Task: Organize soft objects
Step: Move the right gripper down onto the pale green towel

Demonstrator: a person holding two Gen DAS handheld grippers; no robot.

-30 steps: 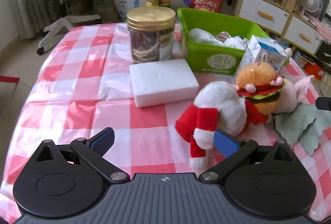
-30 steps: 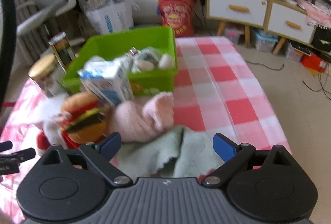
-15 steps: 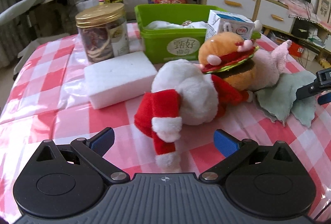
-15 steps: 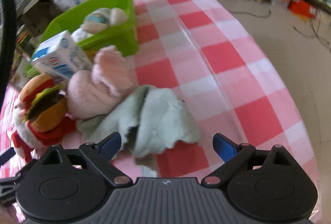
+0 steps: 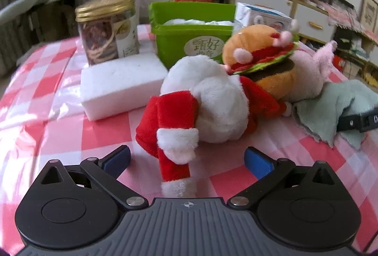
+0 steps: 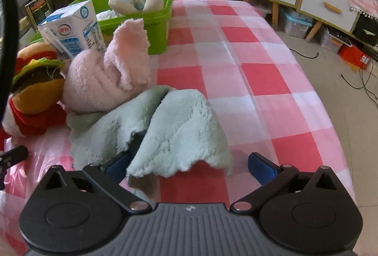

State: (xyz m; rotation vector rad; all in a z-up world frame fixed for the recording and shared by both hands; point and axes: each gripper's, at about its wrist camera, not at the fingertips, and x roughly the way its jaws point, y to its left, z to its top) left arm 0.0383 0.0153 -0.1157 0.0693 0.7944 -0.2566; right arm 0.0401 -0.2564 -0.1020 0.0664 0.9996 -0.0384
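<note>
Blue-padded fingers of the left gripper [image 5: 187, 159] stand wide apart, holding nothing, with the red-and-white leg of a Santa plush [image 5: 205, 102] lying between them on the surface [image 5: 99, 133], a pink-checked cloth. Just beyond the plush, a burger plush [image 5: 262, 55] leans on it, touching a pink plush [image 5: 314, 71] to the right. Ahead and left lie a white foam block [image 5: 120, 86] and a gold-lidded jar [image 5: 107, 27]. Straight ahead sits a green bin [image 5: 189, 38].

Fingers of the right gripper [image 6: 189, 166] are also spread wide, gripping nothing. A pale green cloth [image 6: 170, 128] lies crumpled between them, draping over the left finger [image 6: 115, 165]; the right finger stands clear of it. Beyond the cloth, the pink plush touches its far edge, with a milk carton [image 6: 73, 29] behind it beside the bin.
</note>
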